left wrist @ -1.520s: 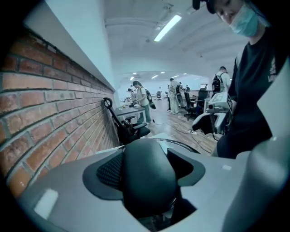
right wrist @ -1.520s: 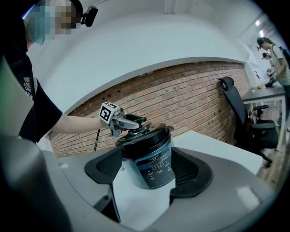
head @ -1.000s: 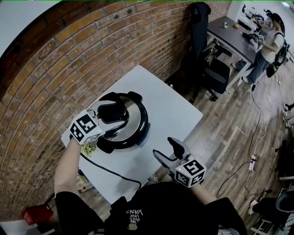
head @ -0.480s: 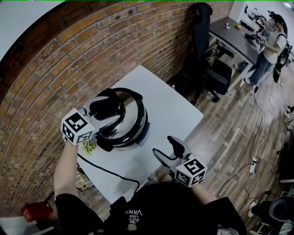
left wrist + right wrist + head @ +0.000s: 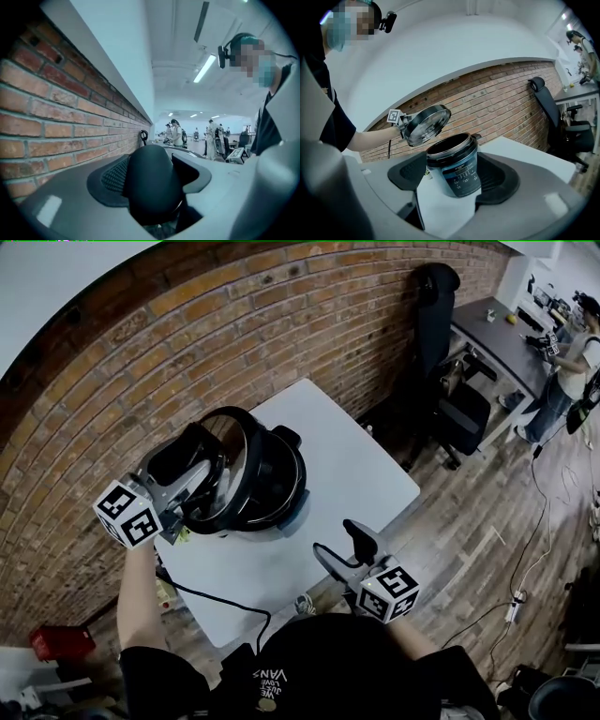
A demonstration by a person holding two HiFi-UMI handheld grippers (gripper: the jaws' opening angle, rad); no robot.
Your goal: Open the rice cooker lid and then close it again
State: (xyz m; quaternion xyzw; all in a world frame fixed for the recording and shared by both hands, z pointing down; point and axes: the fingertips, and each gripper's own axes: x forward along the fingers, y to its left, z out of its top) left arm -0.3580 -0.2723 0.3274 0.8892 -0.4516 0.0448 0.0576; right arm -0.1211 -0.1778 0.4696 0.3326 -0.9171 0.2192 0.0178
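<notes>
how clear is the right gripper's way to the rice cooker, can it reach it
Probably yes. The right gripper is open and empty, the rice cooker stands straight ahead of it, and the left gripper holds the lid up to one side.

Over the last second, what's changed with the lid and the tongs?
The left tongs, clamped on its black handle, raised the round steel lid off the dark rice cooker and tipped it on edge. The right tongs stayed open by the white table.

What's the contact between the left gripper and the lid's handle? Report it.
Touching. The left gripper view shows the left gripper clamping the lid's black handle between its jaws.
</notes>
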